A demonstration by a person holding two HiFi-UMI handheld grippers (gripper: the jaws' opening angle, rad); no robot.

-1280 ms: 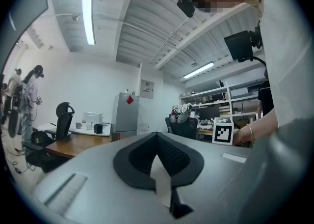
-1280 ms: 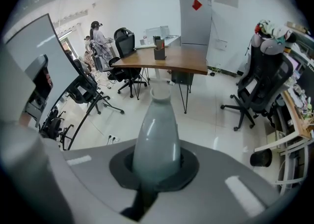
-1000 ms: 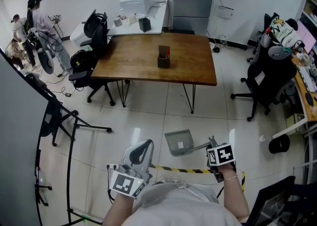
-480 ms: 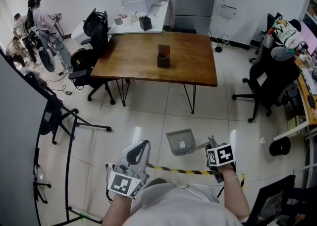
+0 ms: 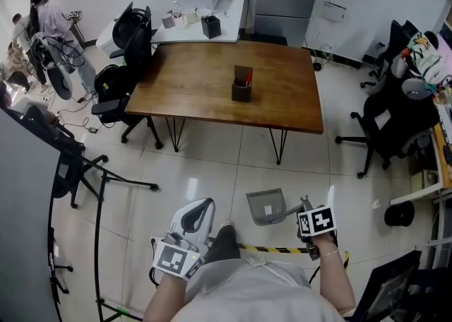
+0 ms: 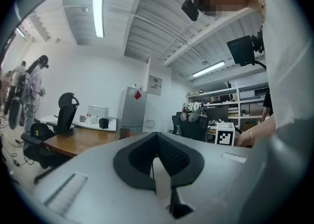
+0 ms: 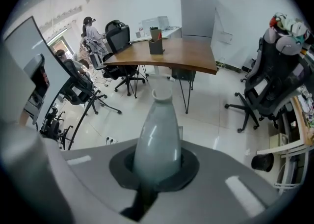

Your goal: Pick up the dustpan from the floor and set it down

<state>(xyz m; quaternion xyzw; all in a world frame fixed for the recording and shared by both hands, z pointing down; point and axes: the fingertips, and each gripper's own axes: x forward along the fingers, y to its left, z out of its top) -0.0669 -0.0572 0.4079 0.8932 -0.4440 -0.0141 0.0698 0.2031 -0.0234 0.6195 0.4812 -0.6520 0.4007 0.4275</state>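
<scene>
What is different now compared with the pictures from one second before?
A dark shoe has stepped in between the grippers, covering part of the striped tape. The right gripper and its dustpan drifted slightly right in the head view. Unchanged: the right gripper stays shut on the dustpan's handle, and the left gripper stays empty.

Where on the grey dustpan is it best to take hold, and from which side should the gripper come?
Grip the dustpan by its handle, coming from the handle's free end, the side away from the pan. The handle is narrow and rounded and sticks out behind the wide pan, so two jaws can close around it. The right gripper is shut on it this way.
</scene>
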